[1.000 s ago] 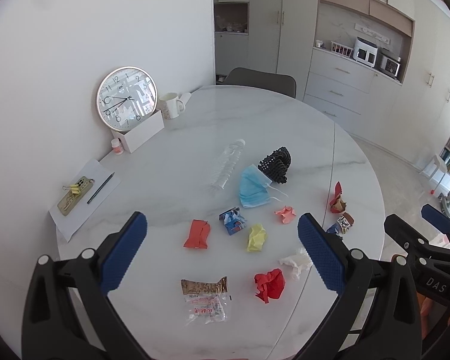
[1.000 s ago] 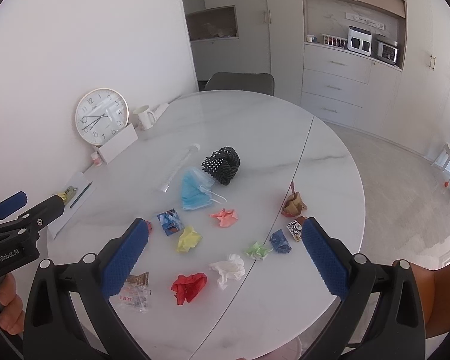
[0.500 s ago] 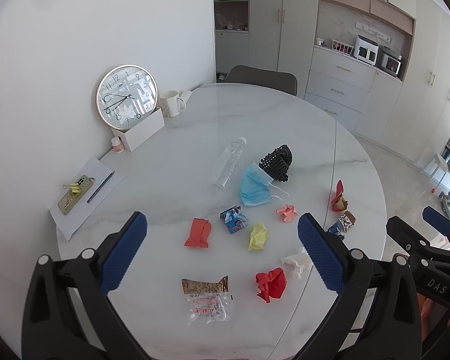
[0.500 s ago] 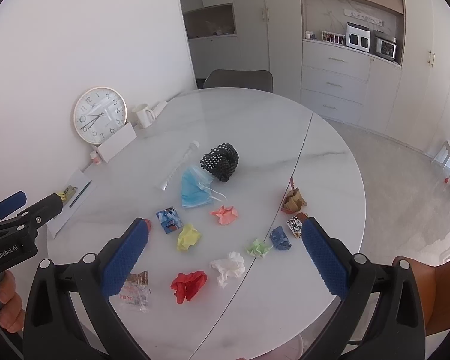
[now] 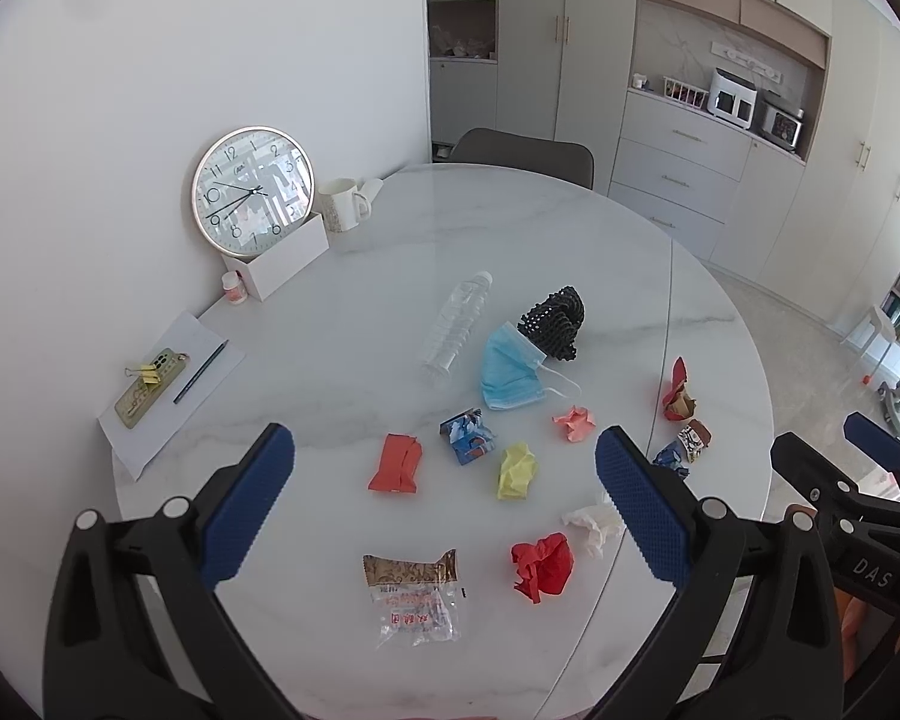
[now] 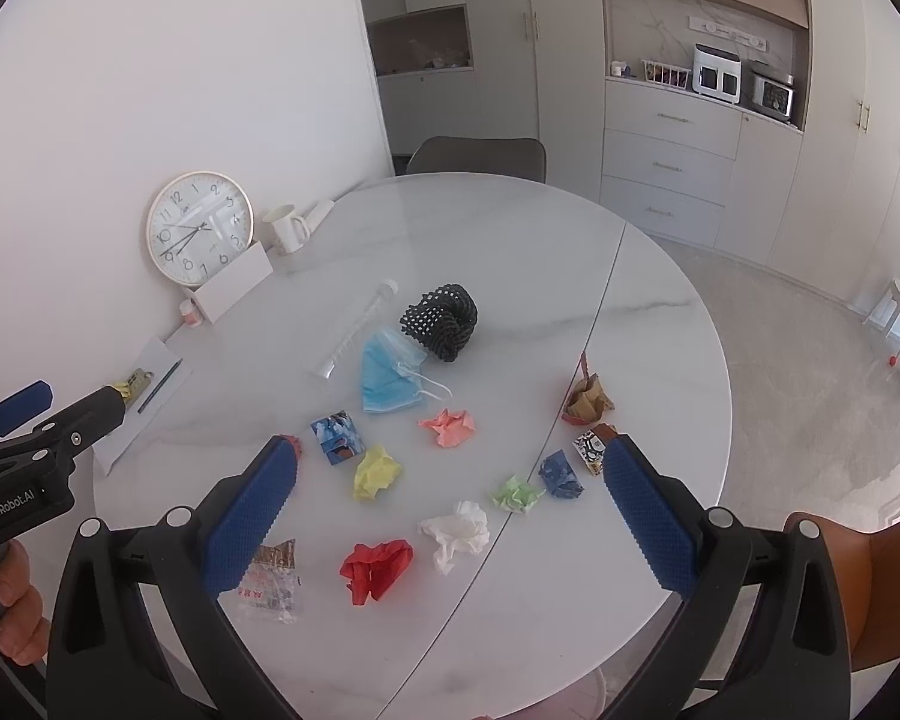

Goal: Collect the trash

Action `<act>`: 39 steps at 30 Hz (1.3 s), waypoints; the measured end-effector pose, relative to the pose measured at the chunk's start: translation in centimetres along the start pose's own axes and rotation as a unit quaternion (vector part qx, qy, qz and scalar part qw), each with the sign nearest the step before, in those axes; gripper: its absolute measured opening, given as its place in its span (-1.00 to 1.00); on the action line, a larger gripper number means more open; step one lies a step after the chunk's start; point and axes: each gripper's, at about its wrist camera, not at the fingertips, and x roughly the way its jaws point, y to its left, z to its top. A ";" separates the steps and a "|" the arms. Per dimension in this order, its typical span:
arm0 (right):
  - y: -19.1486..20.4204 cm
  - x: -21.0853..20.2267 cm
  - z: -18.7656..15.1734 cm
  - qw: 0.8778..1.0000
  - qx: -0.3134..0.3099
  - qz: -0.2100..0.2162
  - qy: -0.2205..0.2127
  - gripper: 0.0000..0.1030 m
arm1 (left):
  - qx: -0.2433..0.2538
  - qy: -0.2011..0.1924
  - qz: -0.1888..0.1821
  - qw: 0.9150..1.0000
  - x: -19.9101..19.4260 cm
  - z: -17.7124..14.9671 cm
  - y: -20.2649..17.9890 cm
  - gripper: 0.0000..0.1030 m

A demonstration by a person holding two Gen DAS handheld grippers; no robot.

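Left tool [image 5: 444, 501]: jaws spread wide, holding nothing, above the table's [image 5: 510, 222] near edge.
Right tool [image 6: 450, 507]: jaws wide apart, empty.
Trash: scattered mid-frame on the table: blue mask [image 5: 510, 369] touching black mesh [image 5: 555, 321], bottle [image 5: 459, 321] to their left, red crumple [image 5: 543, 558] and snack wrapper [image 5: 414, 594] lowest.
Clock [image 5: 252, 189]: upper left, against the wall.
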 end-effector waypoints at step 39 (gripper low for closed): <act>1.4 6.5 -9.1 0.993 0.028 0.068 0.096 0.97 | 0.074 0.124 -0.072 0.987 11.1 -13.4 4.3 0.88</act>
